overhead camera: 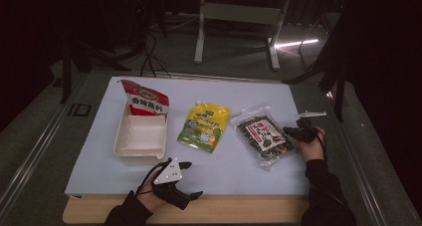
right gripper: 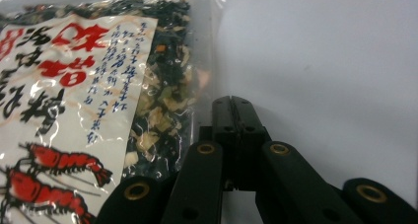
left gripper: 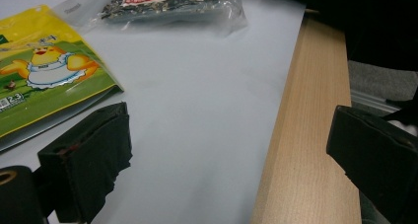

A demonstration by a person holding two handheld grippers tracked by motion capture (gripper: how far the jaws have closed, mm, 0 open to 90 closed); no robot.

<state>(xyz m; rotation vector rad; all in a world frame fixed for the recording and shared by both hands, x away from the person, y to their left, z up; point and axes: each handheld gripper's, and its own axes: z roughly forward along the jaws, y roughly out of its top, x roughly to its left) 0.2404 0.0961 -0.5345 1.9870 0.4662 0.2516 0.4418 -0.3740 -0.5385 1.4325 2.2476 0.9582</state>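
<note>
Clear seaweed packet (overhead camera: 262,135), shrimp label, lies flat on the white sheet right of the yellow pouch (overhead camera: 204,125). Right gripper (overhead camera: 300,133) at the packet's right edge, fingers pressed together, tips just beside the clear film, nothing pinched. White tray (overhead camera: 140,138) left of the pouch, red bag (overhead camera: 146,98) propped in it. Left gripper (overhead camera: 181,178) near the tabletop's (overhead camera: 249,211) front edge, below the pouch, fingers spread wide.
</note>
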